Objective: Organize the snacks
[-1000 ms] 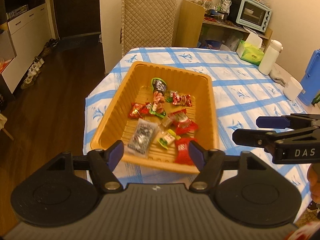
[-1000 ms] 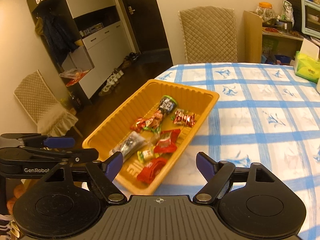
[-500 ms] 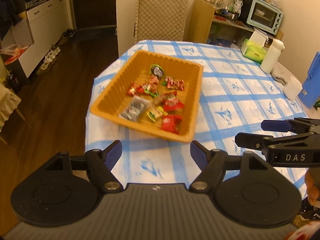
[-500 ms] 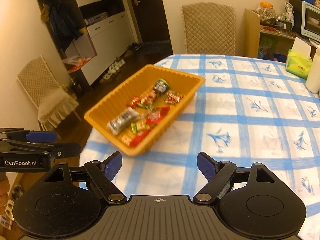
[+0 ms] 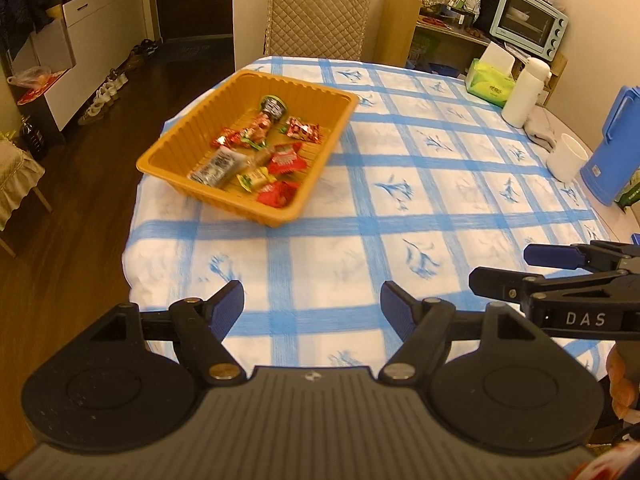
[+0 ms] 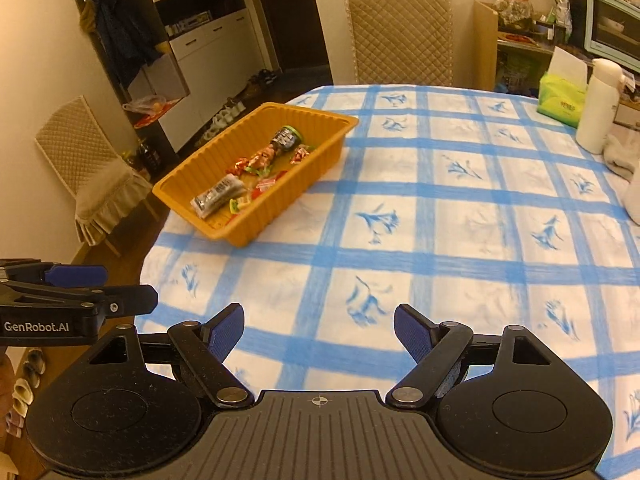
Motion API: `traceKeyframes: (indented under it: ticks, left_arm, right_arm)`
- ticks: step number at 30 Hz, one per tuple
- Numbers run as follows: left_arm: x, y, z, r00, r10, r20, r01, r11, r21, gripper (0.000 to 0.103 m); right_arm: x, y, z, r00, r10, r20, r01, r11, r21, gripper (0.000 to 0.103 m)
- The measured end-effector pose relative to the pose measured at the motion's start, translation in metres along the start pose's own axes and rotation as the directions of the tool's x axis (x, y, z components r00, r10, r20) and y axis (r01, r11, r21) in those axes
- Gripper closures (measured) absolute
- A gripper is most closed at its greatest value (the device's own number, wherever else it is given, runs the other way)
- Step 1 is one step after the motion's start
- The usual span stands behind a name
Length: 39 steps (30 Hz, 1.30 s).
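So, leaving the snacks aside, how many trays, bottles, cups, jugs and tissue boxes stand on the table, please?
Orange tray: 1
White bottle: 1
White cup: 1
Blue jug: 1
Green tissue box: 1
Total: 5

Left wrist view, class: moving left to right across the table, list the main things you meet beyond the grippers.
Orange tray of snacks → green tissue box → white bottle → white cup → blue jug.
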<state>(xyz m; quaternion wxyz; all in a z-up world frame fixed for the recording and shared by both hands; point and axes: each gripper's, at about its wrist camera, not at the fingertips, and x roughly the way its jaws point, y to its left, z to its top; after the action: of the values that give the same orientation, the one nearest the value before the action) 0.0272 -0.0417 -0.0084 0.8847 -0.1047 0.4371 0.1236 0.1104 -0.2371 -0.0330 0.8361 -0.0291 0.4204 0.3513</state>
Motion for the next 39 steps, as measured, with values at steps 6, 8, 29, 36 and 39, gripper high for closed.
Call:
traceKeyframes:
  ticks: [6,8,29,36,39]
  left_arm:
    - [-0.008,-0.024,-0.019,1.000,0.003,-0.007,-0.003,1.000,-0.004,0.029]
    - [-0.010,-0.031,-0.025,1.000,0.003,-0.011,-0.003,1.000,-0.004,0.029]
    - [-0.021,-0.073,-0.048,1.000,-0.011,-0.015,0.011,1.000,0.014,0.029]
    - [-0.020,-0.076,-0.045,1.000,-0.012,-0.012,0.012,1.000,0.023,0.029]
    - [-0.019,-0.076,-0.044,1.000,-0.012,-0.012,0.012,1.000,0.024,0.029]
  right_arm:
    - [-0.022,-0.013,-0.018,1.000,0.008,0.002,-0.008,1.000,-0.001,0.021]
    - [-0.028,-0.016,-0.024,1.000,0.010,-0.001,-0.010,1.000,0.001,0.021]
    - [-0.056,-0.045,-0.052,1.000,0.001,-0.006,-0.001,1.000,0.022,0.021]
    - [-0.058,-0.046,-0.051,1.000,0.002,0.001,-0.002,1.000,0.027,0.021]
    - [-0.058,-0.047,-0.049,1.000,0.002,0.003,-0.002,0.999,0.032,0.021]
